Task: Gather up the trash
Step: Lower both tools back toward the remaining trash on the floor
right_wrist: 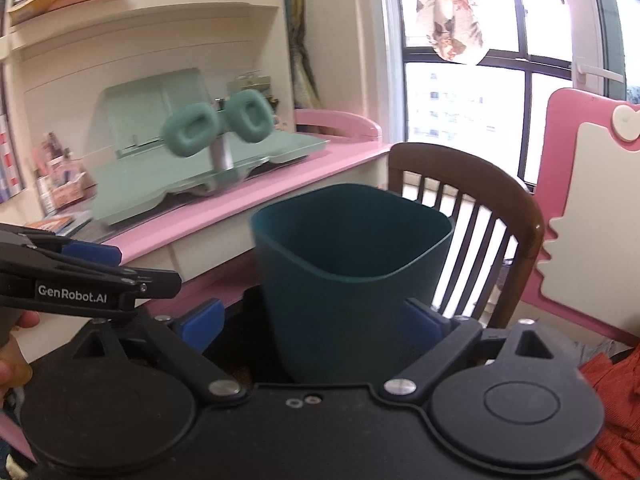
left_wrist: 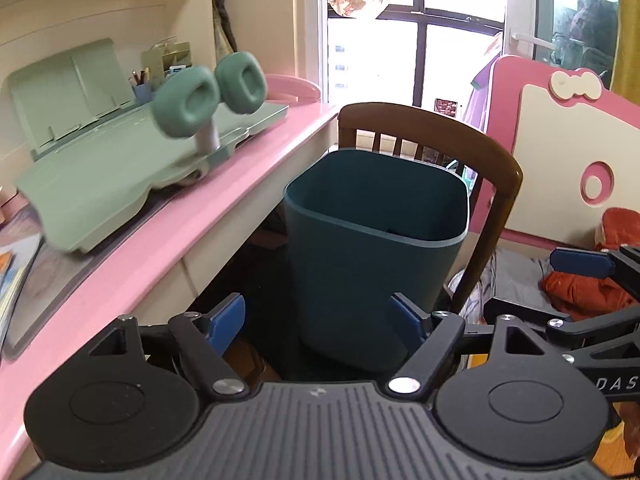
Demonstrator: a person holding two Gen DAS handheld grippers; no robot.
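A dark teal trash bin stands on the floor in front of a wooden chair, just ahead of both grippers; it also shows in the right wrist view. My left gripper is open and empty, its blue-padded fingers spread on either side of the bin's lower part. My right gripper is open and empty too, framing the bin the same way. The right gripper's finger shows at the right edge of the left wrist view, and the left gripper shows at the left of the right wrist view. No trash is in view.
A pink desk runs along the left with a green reading stand and green chest-rest pads on it. A brown wooden chair stands behind the bin. A pink and cream bed board and red cloth are at the right.
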